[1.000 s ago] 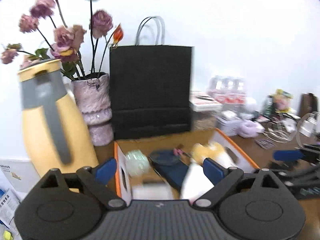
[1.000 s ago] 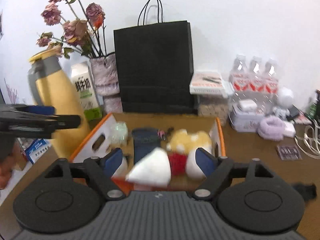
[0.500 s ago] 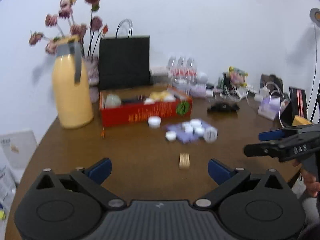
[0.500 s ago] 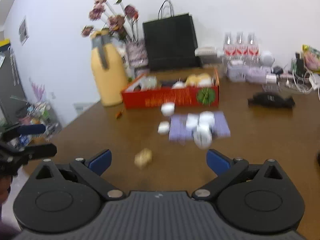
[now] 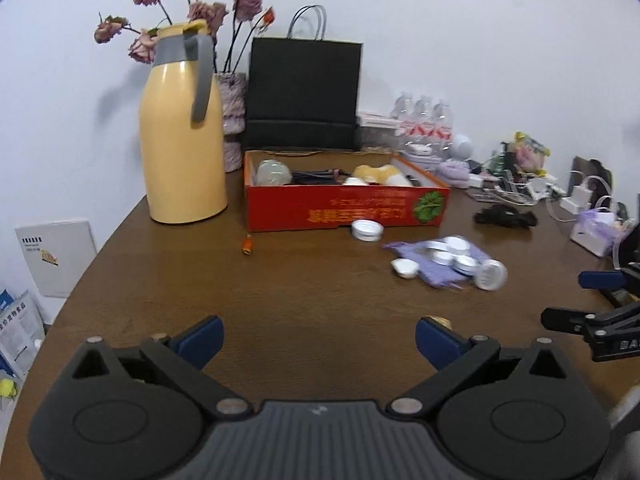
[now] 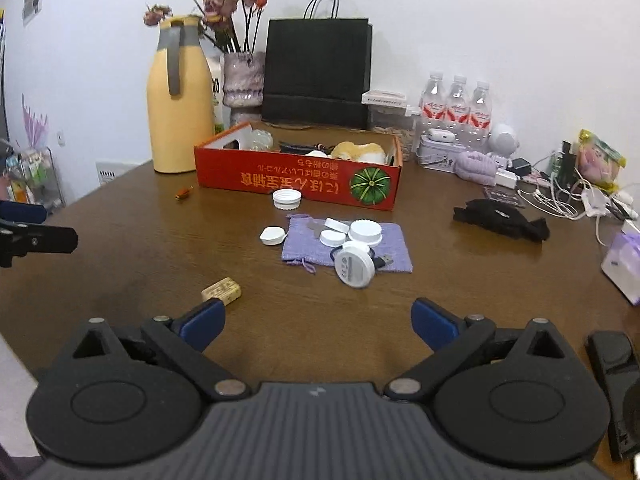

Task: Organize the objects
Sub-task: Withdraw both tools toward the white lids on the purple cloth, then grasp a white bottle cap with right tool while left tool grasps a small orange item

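Caps (image 5: pixel 448 251), small and white, lie on a purple cloth (image 5: pixel 436 266) on the brown table (image 5: pixel 304 300) in the left wrist view, in front of a red box (image 5: pixel 344 210); one more cap sits just beside the box. The left gripper (image 5: pixel 318 336) hangs above bare table, jaws spread wide after just opening, nothing between them. A yellow jug (image 5: pixel 182 140) stands left of the box. In the right wrist view, the same caps (image 6: pixel 348 236) rest on the cloth (image 6: pixel 304 240), with a round white gadget (image 6: pixel 354 266) at its near edge and a small wooden block (image 6: pixel 222 290) near the left fingertip. The right gripper (image 6: pixel 318 322) has likewise just opened, wide and empty, above the table (image 6: pixel 140 248).
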### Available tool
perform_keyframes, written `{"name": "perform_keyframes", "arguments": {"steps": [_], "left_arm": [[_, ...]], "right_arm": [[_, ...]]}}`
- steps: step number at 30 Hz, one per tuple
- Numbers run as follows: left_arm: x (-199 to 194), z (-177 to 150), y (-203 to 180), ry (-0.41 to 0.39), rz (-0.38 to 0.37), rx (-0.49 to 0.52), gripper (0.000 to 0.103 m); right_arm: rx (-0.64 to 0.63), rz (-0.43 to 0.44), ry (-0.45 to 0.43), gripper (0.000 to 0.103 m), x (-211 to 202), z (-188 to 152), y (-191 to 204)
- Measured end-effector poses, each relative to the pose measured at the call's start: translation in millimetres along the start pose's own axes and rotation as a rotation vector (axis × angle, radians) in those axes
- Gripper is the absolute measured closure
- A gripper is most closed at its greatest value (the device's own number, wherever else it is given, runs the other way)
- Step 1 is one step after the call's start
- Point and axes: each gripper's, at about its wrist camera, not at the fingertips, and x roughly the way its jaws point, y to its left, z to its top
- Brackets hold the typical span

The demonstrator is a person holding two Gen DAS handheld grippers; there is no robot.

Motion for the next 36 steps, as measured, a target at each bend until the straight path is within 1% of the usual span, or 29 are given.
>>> {"name": "perform_keyframes", "arguments": {"steps": [3, 5, 6, 8, 9, 10, 11, 12, 13, 14, 15, 16, 17, 18, 19, 20, 21, 24, 27, 28, 30, 32, 36], "left_arm": [[37, 16, 15, -0.006, 0.063, 0.001, 0.002], [69, 29, 29, 0.005, 0.071, -0.003, 0.005], [86, 37, 35, 0.021, 0.064, -0.007, 0.008], [123, 54, 49, 0.07, 0.068, -0.023, 0.02], [142, 63, 54, 0.097, 0.078, -0.024, 0.023], [159, 70, 58, 0.106, 0.079, -0.016, 0.025], [175, 78, 62, 0.111, 0.071, 0.003, 0.026], [187, 82, 63, 0.117, 0.083, 0.015, 0.028], [199, 86, 65, 0.122, 0.096, 0.03, 0.033], [209, 88, 65, 0.133, 0.11, 0.042, 0.042], [215, 86, 65, 0.141, 0.114, 0.043, 0.045], [219, 84, 65, 0.147, 0.111, 0.042, 0.052], [222, 80, 66, 0.157, 0.096, 0.039, 0.063], [223, 76, 66, 0.155, 0.078, 0.038, 0.068], [221, 73, 66, 0.138, 0.069, 0.04, 0.078], [220, 73, 66, 0.134, 0.07, 0.042, 0.092], [220, 74, 65, 0.14, 0.074, 0.039, 0.091], [221, 74, 62, 0.142, 0.066, 0.042, 0.092], [217, 77, 56, 0.149, 0.099, 0.047, 0.092], [210, 77, 54, 0.14, 0.105, 0.04, 0.092], [186, 79, 48, 0.104, 0.096, 0.026, 0.092], [157, 76, 44, 0.071, 0.063, -0.028, 0.092], [89, 56, 28, 0.015, 0.024, -0.102, 0.092]], "right_arm": [[-0.033, 0.033, -0.006, 0.004, 27, 17, 5], [-0.066, 0.051, -0.019, 0.01, 52, 33, 9], [-0.074, 0.051, -0.036, 0.011, 66, 43, 11], [-0.057, 0.049, -0.041, 0.012, 95, 63, 13], [-0.045, 0.063, -0.039, 0.013, 110, 74, 14], [-0.038, 0.091, -0.031, 0.013, 129, 84, 13], [-0.032, 0.108, -0.006, 0.016, 149, 94, 14], [-0.029, 0.117, 0.023, 0.024, 169, 103, 14], [-0.016, 0.117, 0.057, 0.029, 190, 110, 15], [-0.007, 0.109, 0.084, 0.034, 208, 115, 16], [-0.008, 0.103, 0.102, 0.036, 222, 118, 17], [-0.005, 0.082, 0.116, 0.036, 236, 120, 19], [-0.003, 0.062, 0.123, 0.037, 246, 120, 21], [0.004, 0.055, 0.129, 0.044, 252, 119, 21], [0.011, 0.068, 0.14, 0.051, 259, 118, 21], [0.018, 0.084, 0.154, 0.06, 263, 115, 20], [0.028, 0.092, 0.156, 0.062, 266, 113, 19], [0.007, 0.086, 0.145, 0.062, 264, 110, 23], [0.018, 0.098, 0.129, 0.062, 256, 112, 24], [0.019, 0.098, 0.117, 0.062, 249, 114, 24], [0.017, 0.099, 0.085, 0.062, 229, 115, 22], [0.005, 0.093, 0.035, 0.062, 202, 113, 20], [0.007, 0.027, -0.032, 0.062, 146, 95, 11]]}}
